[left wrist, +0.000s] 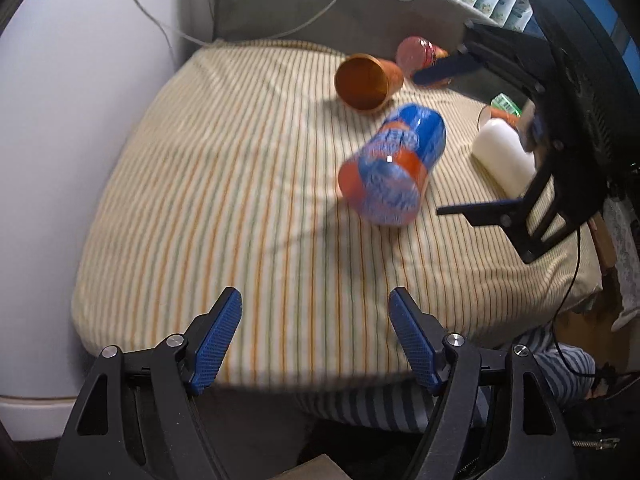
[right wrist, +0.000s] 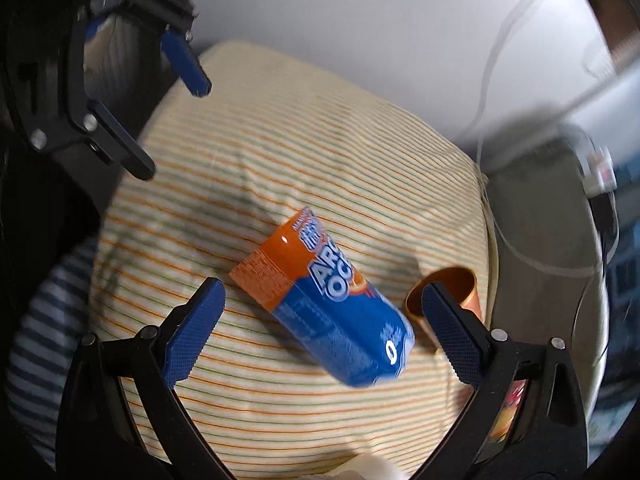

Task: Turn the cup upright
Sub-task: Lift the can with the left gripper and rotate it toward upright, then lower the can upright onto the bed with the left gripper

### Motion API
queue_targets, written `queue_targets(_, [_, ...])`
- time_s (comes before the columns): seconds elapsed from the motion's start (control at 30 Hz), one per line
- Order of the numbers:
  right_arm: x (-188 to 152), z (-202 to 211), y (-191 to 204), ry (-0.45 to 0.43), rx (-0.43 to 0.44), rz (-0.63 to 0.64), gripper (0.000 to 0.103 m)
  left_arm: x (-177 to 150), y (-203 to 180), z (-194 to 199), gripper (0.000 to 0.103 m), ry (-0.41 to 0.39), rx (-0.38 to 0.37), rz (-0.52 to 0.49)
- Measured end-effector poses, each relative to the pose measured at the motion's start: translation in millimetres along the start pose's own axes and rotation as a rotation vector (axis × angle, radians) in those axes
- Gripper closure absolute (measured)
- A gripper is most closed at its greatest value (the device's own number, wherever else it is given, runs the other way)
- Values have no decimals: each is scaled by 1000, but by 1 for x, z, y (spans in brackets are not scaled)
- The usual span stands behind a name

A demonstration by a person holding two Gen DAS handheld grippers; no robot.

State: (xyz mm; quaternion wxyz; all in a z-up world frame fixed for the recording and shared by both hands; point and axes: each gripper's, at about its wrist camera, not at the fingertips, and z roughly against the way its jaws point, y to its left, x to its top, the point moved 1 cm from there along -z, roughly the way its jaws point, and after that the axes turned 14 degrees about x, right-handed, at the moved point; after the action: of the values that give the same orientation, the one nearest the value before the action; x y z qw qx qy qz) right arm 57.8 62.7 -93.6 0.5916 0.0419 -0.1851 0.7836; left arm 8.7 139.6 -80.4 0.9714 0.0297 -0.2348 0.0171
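Note:
A blue and orange printed cup (left wrist: 394,164) lies on its side in the middle of the striped cushion (left wrist: 240,200); it also shows in the right wrist view (right wrist: 332,308). My left gripper (left wrist: 316,336) is open and empty near the cushion's front edge, well short of the cup. My right gripper (right wrist: 320,328) is open, its blue fingers either side of the cup and above it. In the left wrist view the right gripper (left wrist: 428,140) hangs open at the right of the cup. The left gripper (right wrist: 176,128) shows open at the upper left of the right wrist view.
An orange cup (left wrist: 366,82) lies on its side behind the printed cup, also seen in the right wrist view (right wrist: 448,284). A pink cup (left wrist: 416,56), a white cup (left wrist: 502,152) and a green one (left wrist: 506,105) lie at the right. Cables (left wrist: 320,12) hang behind.

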Motion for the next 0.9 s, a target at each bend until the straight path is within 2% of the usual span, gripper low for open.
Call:
queue_targets(0.1, [6, -16, 5, 64, 2, 101, 2, -2, -1, -2, 27, 14, -6, 4])
queue_targets(0.23, [8, -35, 8, 140, -30, 178, 15, 1, 1, 1, 27, 3, -6, -1])
queue_targets(0.3, [10, -42, 10, 146, -45, 200, 19, 2, 4, 0, 27, 1, -5, 7])
queue_targets(0.4, [8, -48, 11, 154, -45, 207, 29, 0, 7, -4, 27, 5, -5, 21])
queue_targets(0.47, [8, -50, 10, 143, -54, 198, 30, -1, 9, -4, 27, 5, -4, 26])
queue_targets(0.57, [9, -47, 4, 112, -49, 149, 33, -1, 10, -4, 27, 0, -6, 35])
queue_targets(0.9, [2, -3, -20, -115, 3, -217, 35, -2, 6, 8, 27, -46, -1, 30])
